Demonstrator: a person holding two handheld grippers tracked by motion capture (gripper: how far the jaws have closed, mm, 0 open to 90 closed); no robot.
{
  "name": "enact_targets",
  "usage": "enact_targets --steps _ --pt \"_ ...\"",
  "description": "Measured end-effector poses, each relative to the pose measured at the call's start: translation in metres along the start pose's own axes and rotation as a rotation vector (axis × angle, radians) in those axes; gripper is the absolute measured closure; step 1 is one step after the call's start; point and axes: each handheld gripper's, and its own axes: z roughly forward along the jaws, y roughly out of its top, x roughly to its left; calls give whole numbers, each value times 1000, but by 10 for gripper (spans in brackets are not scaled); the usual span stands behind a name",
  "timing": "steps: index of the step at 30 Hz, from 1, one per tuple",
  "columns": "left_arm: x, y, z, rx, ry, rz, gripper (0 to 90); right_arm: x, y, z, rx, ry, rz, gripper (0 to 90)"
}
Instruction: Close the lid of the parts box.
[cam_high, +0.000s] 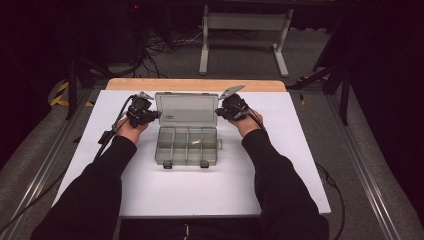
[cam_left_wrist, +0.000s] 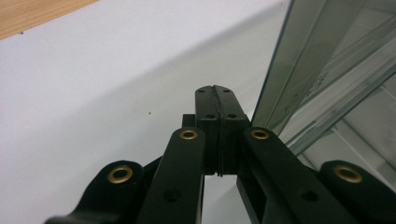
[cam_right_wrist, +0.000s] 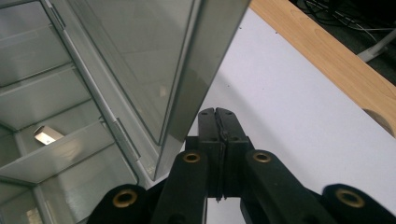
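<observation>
White tabletop (cam_high: 165, 195), clear organizer box (cam_high: 186, 145) dead center, lid (cam_high: 186, 108) up. My left gripper (cam_high: 150, 116) and right gripper (cam_high: 223, 112) flank it, both clenched empty. I'd push evenly from both sides.

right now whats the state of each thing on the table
compartment box: open, lying flat on the white table top
lid: raised, standing up at the back
small pale piece: lying loose in one compartment
left hand-held gripper: shut, empty, beside the lid's left edge
right hand-held gripper: shut, empty, beside the lid's right edge
</observation>
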Motion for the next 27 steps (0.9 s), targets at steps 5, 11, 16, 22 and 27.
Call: enact_targets --steps 5,11,16,22,27 --pt "0 -3 -5 -34 0 10 899 2 -1 -5 -11 6 -5 898" --pt "3 -7 -10 -44 -22 -7 899 6 -2 -10 -20 16 -24 896" --pt "2 -7 -14 -47 -25 5 899 9 -1 -16 -32 25 -37 896" --pt "0 -8 -19 -44 -39 24 899 14 0 -20 -38 37 -50 893" --pt "-2 -9 -23 -43 -46 30 895 18 0 -24 -41 52 -61 889"
